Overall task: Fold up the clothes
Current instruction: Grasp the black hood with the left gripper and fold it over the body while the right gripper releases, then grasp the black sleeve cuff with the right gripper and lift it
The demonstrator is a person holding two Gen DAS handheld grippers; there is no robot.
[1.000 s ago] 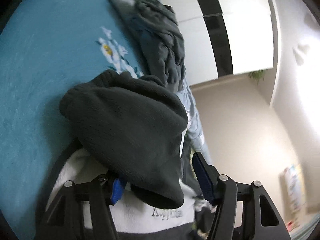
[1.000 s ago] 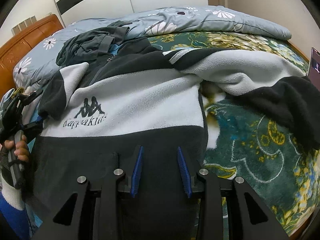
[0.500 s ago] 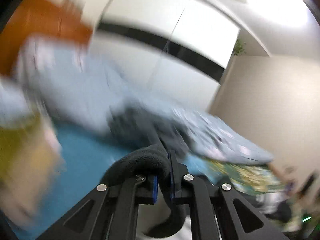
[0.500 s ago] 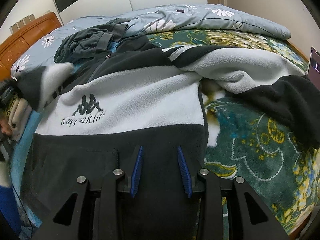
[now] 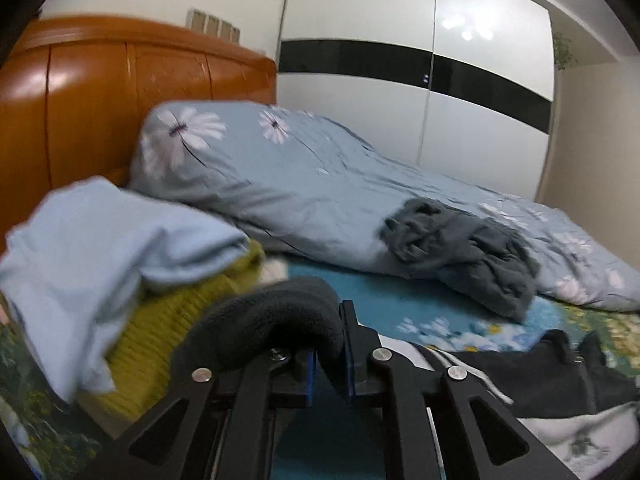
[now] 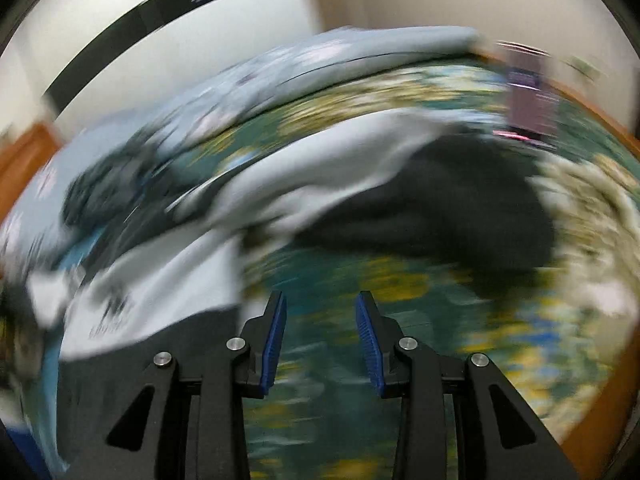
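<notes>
Fleece [image 5: 568, 436], black and white, is spread on the bed [image 5: 400, 296], and its dark cuff [image 5: 272, 320] is looped up between the pads of the left gripper [image 5: 329, 354]. Those jaws are opening slightly, yet the cuff is seen pinched between them. Left of the cuff, a light-blue cloth [image 5: 100, 232] is piled on a yellow-green knit [image 5: 160, 320]. Beyond the cuff, a grey garment [image 5: 460, 252] is crumpled against a floral duvet [image 5: 300, 184]. In the blurred right view, the right gripper [image 6: 320, 340] is held apart with nothing between its pads, above the patterned bedspread [image 6: 400, 280], right of the fleece [image 6: 160, 280].
</notes>
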